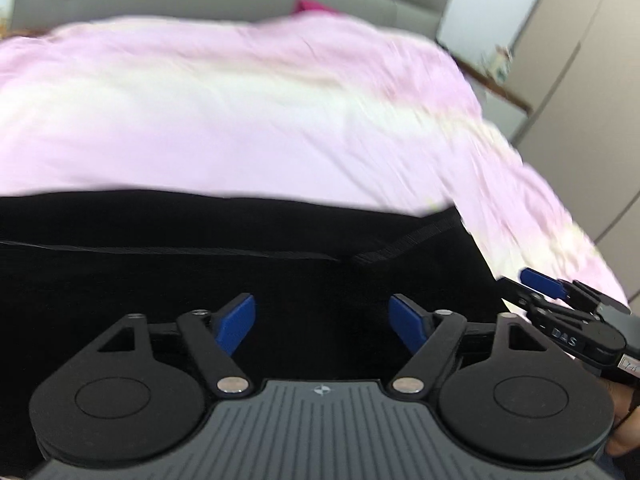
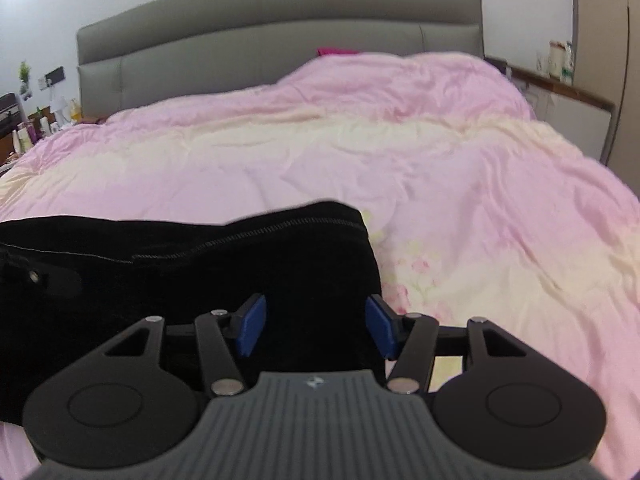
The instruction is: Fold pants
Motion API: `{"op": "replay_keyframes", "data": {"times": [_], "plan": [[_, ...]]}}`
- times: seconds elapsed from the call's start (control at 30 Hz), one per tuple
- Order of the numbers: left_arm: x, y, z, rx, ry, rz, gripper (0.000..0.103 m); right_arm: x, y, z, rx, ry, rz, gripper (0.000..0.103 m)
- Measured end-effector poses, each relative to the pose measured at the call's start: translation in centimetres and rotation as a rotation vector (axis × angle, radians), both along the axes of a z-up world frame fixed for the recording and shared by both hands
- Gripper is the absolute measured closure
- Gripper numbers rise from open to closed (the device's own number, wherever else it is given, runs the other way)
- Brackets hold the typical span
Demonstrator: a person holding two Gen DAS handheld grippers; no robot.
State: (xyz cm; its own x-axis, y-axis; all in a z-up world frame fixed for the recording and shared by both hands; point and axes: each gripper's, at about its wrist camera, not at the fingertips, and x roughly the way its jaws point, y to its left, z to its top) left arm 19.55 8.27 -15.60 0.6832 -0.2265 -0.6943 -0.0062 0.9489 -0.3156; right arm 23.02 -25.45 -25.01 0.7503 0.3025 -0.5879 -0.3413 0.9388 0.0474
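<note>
Black pants [image 1: 240, 248] lie flat on a pink duvet [image 1: 240, 120], and the left wrist view is blurred. My left gripper [image 1: 320, 304] hovers over the dark cloth with its jaws wide apart and nothing between the pads. In the right wrist view the pants [image 2: 200, 272] fill the lower left, and a stitched edge [image 2: 280, 226] runs along their far side. My right gripper [image 2: 316, 304] stands open above the pants' right edge, gripping nothing. One blue pad [image 1: 540, 282] of the right gripper shows at the right of the left wrist view.
The duvet [image 2: 440, 180] covers a wide bed with a grey padded headboard [image 2: 280, 28]. A cluttered nightstand [image 2: 24, 128] stands at the far left and a low cabinet [image 2: 568, 92] at the far right. A wardrobe [image 1: 580, 80] rises beyond the bed's right side.
</note>
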Motion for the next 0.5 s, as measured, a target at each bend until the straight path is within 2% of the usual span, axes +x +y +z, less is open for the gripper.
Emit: {"op": "replay_keyframes", "data": {"times": [0.1,0.17,0.27,0.33,0.4,0.5], "plan": [[-3.2,7.9,1.1,0.0,0.02,0.119,0.012,-2.0,2.2,1.3,-0.014,-0.094,0.099,0.05],[-5.6,13.8,1.2,0.0,0.046,0.259,0.012,-3.2,4.1,1.8,-0.029,-0.132,0.162,0.05],[-9.2,20.8,1.3,-0.002,0.084,0.494,0.012,-4.5,7.8,2.3,-0.037,-0.147,0.236,0.05],[-11.2,23.7,1.5,-0.018,0.083,0.59,0.012,-5.0,10.7,2.4,-0.032,-0.135,0.267,0.05],[-12.8,25.7,1.3,-0.06,0.064,0.654,0.01,-5.7,14.5,2.4,-0.024,-0.122,0.297,0.05],[-13.0,27.4,-0.6,-0.212,0.073,0.687,0.01,-6.8,21.0,2.2,0.002,-0.091,0.344,0.05]]}}
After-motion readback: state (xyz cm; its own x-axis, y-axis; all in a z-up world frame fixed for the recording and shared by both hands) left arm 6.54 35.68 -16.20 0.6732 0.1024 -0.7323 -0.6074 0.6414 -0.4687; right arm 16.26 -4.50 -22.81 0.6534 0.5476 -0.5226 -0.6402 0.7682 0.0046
